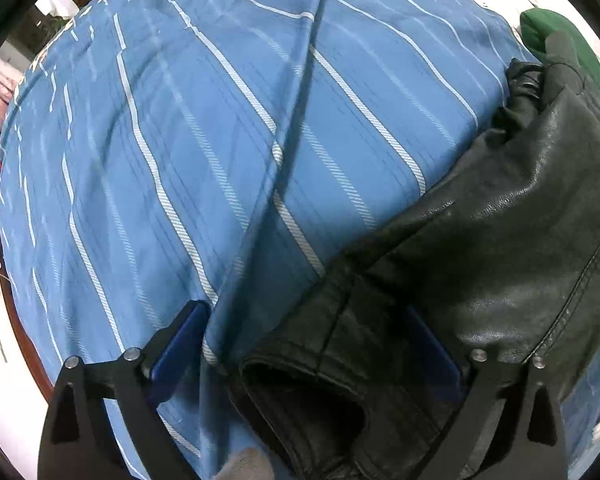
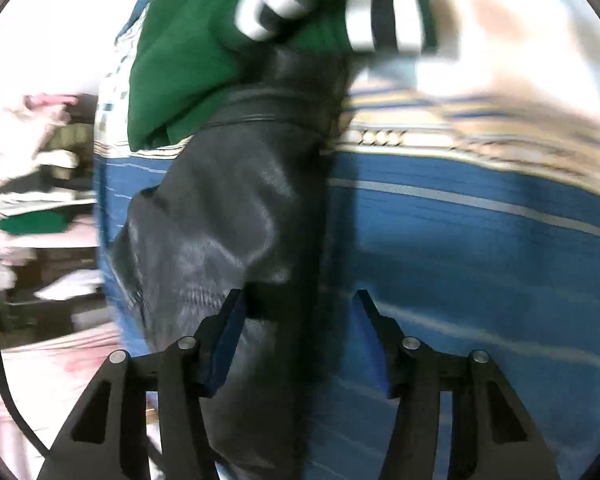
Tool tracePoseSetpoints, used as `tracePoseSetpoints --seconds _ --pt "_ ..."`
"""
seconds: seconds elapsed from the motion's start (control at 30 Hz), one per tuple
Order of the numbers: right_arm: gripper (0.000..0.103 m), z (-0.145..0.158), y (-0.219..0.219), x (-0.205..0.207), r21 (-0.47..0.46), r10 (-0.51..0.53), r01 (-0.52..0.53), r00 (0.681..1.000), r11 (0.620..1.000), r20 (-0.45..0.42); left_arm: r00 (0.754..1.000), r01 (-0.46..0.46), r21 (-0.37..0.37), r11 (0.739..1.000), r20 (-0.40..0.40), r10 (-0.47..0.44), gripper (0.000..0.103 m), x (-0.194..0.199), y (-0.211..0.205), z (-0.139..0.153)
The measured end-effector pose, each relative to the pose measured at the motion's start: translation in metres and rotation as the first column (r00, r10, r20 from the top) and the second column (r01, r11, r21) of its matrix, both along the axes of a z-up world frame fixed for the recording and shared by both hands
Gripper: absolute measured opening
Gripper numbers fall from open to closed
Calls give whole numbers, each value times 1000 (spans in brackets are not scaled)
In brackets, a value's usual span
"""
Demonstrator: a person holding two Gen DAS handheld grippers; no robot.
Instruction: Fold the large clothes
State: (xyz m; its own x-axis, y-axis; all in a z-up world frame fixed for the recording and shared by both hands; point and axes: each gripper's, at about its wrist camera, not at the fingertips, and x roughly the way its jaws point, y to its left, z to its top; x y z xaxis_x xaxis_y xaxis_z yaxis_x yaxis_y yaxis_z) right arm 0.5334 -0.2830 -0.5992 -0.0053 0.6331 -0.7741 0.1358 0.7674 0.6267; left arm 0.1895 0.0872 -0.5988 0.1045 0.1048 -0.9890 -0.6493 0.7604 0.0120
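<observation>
Where the blue striped bedcover (image 1: 204,152) fills the left of the scene, lies wrinkled and bare. Left gripper (image 1: 308,320) spread wide, straddling the cuff opening of the black leather sleeve (image 1: 480,248) without pinching it. Sleeve long axis runs from near centre to far right, cuff nearest, toward green fabric (image 1: 540,26). Right gripper (image 2: 298,304) spread apart over the same sleeve (image 2: 228,208); view blurred.
</observation>
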Motion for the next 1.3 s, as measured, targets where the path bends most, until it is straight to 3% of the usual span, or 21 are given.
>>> tracePoseSetpoints --seconds 0.1,0.17,0.23,0.3,0.47,0.57,0.7,0.77,0.87,0.93,1.0,1.03,1.1,1.2,1.3 --pt "57 -31 16 18 88 21 -19 1000 996 -19 1000 7 7 1000 0 -7 102 3 -1 -1" --pt "57 -36 26 23 106 41 -42 999 994 10 1000 19 19 1000 -3 -19 102 4 -3 -1" --pt "42 -33 29 22 118 44 -47 999 992 28 999 34 35 999 -7 -34 102 12 -7 1" --pt "16 -28 21 17 141 15 -20 999 990 36 999 48 51 998 -13 -47 102 15 -9 6" --pt "8 4 1 -10 187 -138 128 990 974 39 998 67 91 994 -23 -65 102 15 -8 30" --pt "8 31 -30 -44 191 -237 227 971 955 33 998 66 117 991 -9 -65 102 9 -5 56" --pt "8 66 -107 -136 118 -408 406 913 906 -11 998 56 156 986 -1 -57 102 -8 -2 85" --pt "8 77 -142 -187 27 -470 471 882 882 -36 999 50 184 982 -13 -48 102 -18 1 83" --pt "10 77 -180 -252 -133 -521 509 850 850 -76 997 42 236 971 -76 -25 102 -30 7 54" --pt "21 63 -198 -273 -210 -503 474 857 855 -111 993 45 256 966 -116 -15 102 -37 15 24" --pt "42 44 -207 -281 -287 -450 400 883 870 -132 989 72 242 968 -142 -38 102 -38 16 1" --pt "47 42 -210 -282 -310 -434 380 892 871 -126 989 82 231 970 -138 -51 102 -37 15 -8" --pt "49 53 -211 -281 -334 -400 357 914 872 -68 992 93 242 966 -102 -70 103 -35 14 -13" --pt "50 94 -210 -281 -430 -325 301 946 851 19 996 76 216 973 -64 -64 103 -35 19 -15" --pt "50 132 -194 -269 -416 -259 266 963 869 74 996 75 189 979 -66 -63 103 -37 25 -14"
